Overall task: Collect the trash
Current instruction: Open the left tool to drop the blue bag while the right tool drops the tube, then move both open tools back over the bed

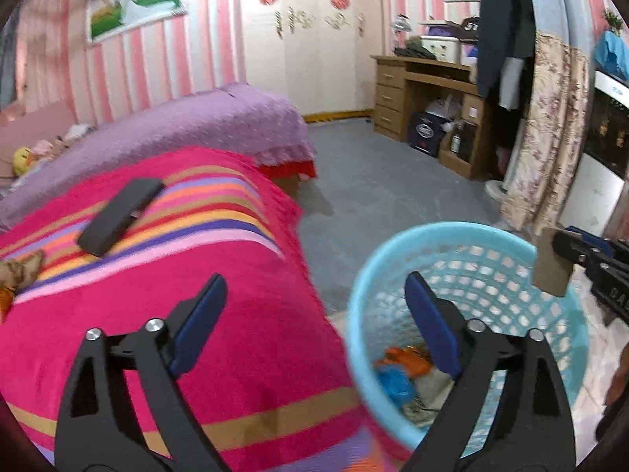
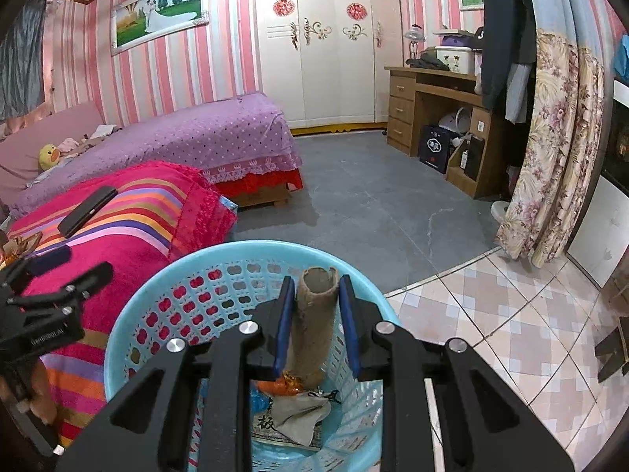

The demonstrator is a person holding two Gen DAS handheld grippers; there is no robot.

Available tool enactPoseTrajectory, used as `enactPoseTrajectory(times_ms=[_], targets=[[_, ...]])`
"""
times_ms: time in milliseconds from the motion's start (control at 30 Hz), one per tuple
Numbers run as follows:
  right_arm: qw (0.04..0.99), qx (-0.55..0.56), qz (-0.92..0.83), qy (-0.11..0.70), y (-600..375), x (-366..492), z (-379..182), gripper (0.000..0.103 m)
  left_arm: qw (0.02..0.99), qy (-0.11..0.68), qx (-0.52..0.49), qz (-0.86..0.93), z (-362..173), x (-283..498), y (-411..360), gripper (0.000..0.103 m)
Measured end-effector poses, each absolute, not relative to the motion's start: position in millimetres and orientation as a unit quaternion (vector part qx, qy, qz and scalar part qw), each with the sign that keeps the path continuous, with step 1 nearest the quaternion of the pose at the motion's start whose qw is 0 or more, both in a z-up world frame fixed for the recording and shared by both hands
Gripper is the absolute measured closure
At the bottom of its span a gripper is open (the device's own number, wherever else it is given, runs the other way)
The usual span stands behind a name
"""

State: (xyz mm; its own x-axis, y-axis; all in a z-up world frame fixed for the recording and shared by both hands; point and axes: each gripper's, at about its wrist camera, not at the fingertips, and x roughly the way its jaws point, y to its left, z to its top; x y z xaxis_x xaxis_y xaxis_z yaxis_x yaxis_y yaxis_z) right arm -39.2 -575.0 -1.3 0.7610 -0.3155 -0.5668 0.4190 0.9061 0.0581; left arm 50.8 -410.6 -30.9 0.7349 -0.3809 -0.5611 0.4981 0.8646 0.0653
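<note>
A light blue plastic basket [image 2: 243,253] stands on the floor beside a pink striped blanket [image 2: 149,212]. Inside it lie an orange wrapper [image 2: 285,385], a blue scrap and crumpled grey paper [image 2: 302,413]. My right gripper [image 2: 317,289] is shut on a brown cardboard tube [image 2: 316,326], held upright over the basket's mouth. The left wrist view shows that tube [image 1: 552,265] at the basket's [image 1: 468,236] far right rim. My left gripper [image 1: 314,314] is open and holds nothing, one finger over the blanket [image 1: 236,295] and the other over the basket.
A flat black object [image 1: 118,216] lies on the blanket. Behind it is a bed with a purple cover [image 2: 204,133]. A wooden desk [image 2: 432,110] and a floral curtain [image 2: 550,157] stand on the right. Grey floor [image 2: 373,204] lies beyond the basket, and tiles [image 2: 491,314] to its right.
</note>
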Motion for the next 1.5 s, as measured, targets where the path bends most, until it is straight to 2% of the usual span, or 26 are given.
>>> enactPoseTrajectory(times_ms=[233,300,500,567,1067,1500], targets=[[0.934,0.088,-0.193,0.288,-568.6,-29.9,-3.3,0.073,0.934,0.271,0.098,-0.211,-25.5,54.9,-386.1,0.006],[0.934,0.089,-0.197,0.283,-566.7,-30.1,-1.8,0.052,0.936,0.269,0.098,-0.204,-24.9,54.7,-379.1,0.006],[0.935,0.099,-0.214,0.263,-562.8,-32.9,8.9,0.021,0.941,0.261,0.104,-0.189,-20.7,56.5,-357.5,0.006],[0.937,0.098,-0.221,0.252,-559.4,-33.7,14.0,0.015,0.943,0.258,0.104,-0.184,-18.1,56.8,-348.0,0.006],[0.949,0.041,-0.185,0.250,-486.5,3.8,29.2,0.013,0.957,0.237,0.111,-0.126,7.3,73.6,-232.0,0.006],[0.953,-0.006,-0.145,0.267,-386.6,56.4,22.3,0.012,0.960,0.257,0.083,-0.079,4.9,113.3,-107.3,0.006]])
